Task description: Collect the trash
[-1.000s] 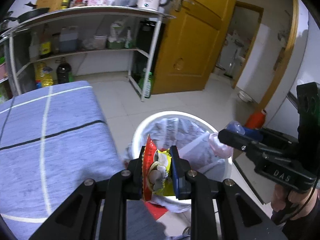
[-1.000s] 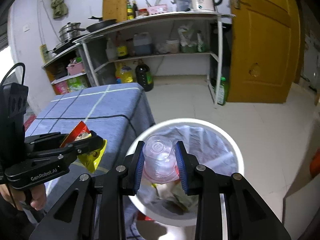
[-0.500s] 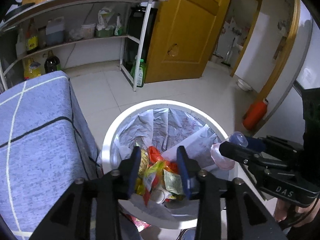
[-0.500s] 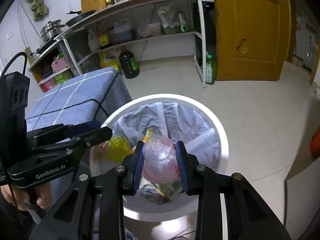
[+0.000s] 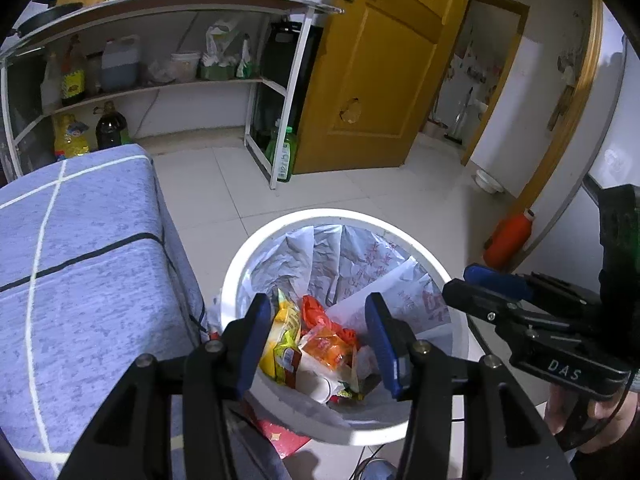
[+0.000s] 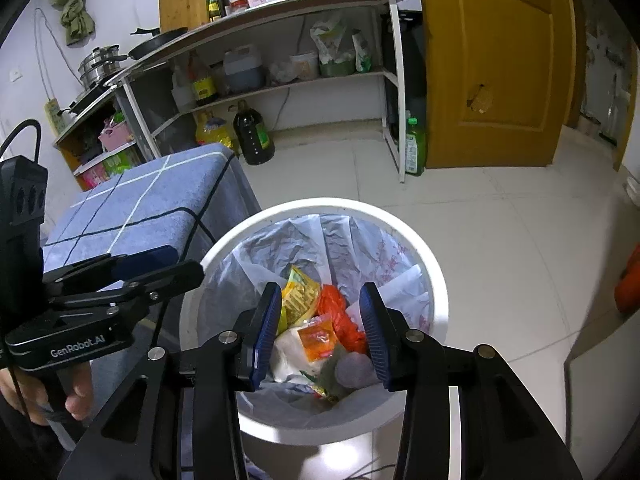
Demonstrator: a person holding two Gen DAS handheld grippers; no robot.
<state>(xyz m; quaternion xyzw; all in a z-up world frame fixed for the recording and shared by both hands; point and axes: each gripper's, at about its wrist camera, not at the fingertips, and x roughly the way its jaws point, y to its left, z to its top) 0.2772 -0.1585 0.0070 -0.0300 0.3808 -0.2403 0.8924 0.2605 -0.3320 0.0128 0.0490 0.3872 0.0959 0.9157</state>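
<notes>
- Your left gripper hangs over the round white plastic trash bin; its jaws have just been opening and stand apart with nothing between them.
- Your right gripper sits at about three o'clock of the left one, also above the bin; its jaws have just been opening too, and they are apart and bare.
- Down in the bin's pale crinkled liner lie the yellow snack wrapper, the orange crumpled packet and a pinkish clear plastic cup, so this drop looks done.
- Whatever else needs collecting I cannot tell: the blue checked cloth-covered table, at nine o'clock of the bin, shows bare where visible.
- Something red and flat lies on the floor at the bin's foot, near six o'clock; perhaps the next pick.
- Around twelve o'clock stands a white metal kitchen shelf with bottles, and at two o'clock a yellow-brown wooden door, over pale floor tiles.
</notes>
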